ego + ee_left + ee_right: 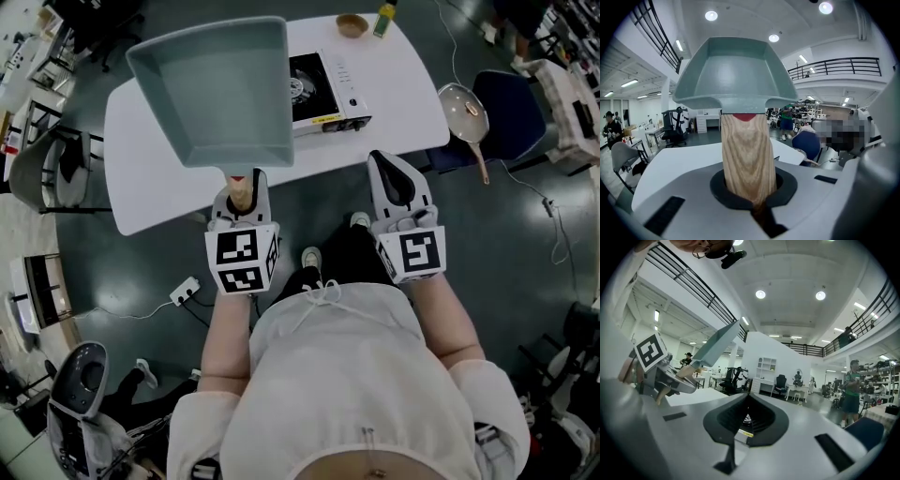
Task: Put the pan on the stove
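A big white table [394,89] stands in front of a person [347,375] in a white top. Both bare arms bend at the elbow and reach forward, side by side, and each hand holds a claw out toward the table's near edge. The left arm [225,337] is lifted, so its claw points up and away.

The square grey-green pan [211,89] is up in the air, above the left part of the table. It does not touch the table. Its open side faces the head camera. In the left gripper view the pan fills the top, with the ceiling lights behind it.

The stove [328,89] sits flat on the table. In the head view it is just right of the pan, and the pan hides its left part.

A blue chair [511,117] stands right of the table, with a round pan [464,111] lying on it.

The left claw [246,192] is pinching the pan's wooden handle [746,154]. The handle stands straight up out of the claw, and the pan sits at its far end.

The right claw [389,169] is pressed together with nothing in it. It is beside the left claw, well apart from the pan.

A small bowl [352,25] and a bottle [384,17] stand at the far edge of the table.
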Motion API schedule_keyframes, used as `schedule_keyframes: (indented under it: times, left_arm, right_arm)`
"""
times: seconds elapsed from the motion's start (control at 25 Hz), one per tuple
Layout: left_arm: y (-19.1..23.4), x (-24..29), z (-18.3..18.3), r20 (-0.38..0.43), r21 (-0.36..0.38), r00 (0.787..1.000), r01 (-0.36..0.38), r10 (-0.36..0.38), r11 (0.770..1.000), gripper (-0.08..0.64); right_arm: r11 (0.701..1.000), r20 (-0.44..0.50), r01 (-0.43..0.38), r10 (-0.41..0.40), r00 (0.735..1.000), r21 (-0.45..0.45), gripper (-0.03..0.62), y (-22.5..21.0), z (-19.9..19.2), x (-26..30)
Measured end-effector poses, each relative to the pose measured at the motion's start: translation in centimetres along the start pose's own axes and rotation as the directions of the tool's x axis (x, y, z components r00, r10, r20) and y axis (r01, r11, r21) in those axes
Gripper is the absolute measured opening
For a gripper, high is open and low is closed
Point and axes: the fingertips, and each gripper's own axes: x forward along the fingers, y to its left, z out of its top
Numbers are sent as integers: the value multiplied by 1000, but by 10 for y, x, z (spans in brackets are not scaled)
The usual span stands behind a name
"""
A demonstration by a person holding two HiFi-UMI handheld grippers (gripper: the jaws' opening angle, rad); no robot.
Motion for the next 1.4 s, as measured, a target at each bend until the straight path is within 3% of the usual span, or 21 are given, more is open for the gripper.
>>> schedule_keyframes:
  times: [0.4, 0.68, 0.8, 1.04, 1.4]
  left_arm:
    - [-10, 78, -11, -121, -68, 991, -63, 54, 996, 22]
    - [-21, 150, -32, -267, -122, 957, -151, 115, 981, 21]
    - [-23, 175, -49, -356, -148, 928, -175, 113, 973, 22]
    - [-29, 206, -88, -531, -207, 842, -238, 95, 949, 23]
    - [-35, 233, -120, -670, -198, 740, -257, 61, 946, 23]
  right_arm:
    - [990, -33, -134, 136, 990, 53, 3, -42, -25, 82]
    - [964, -32, -256, 258, 966, 65, 3, -89, -44, 150]
    - [953, -40, -296, 299, 953, 70, 3, -103, -54, 174]
    - [919, -81, -378, 387, 918, 114, 3, -117, -84, 209]
    - [894, -88, -416, 433, 897, 165, 3, -128, -117, 239]
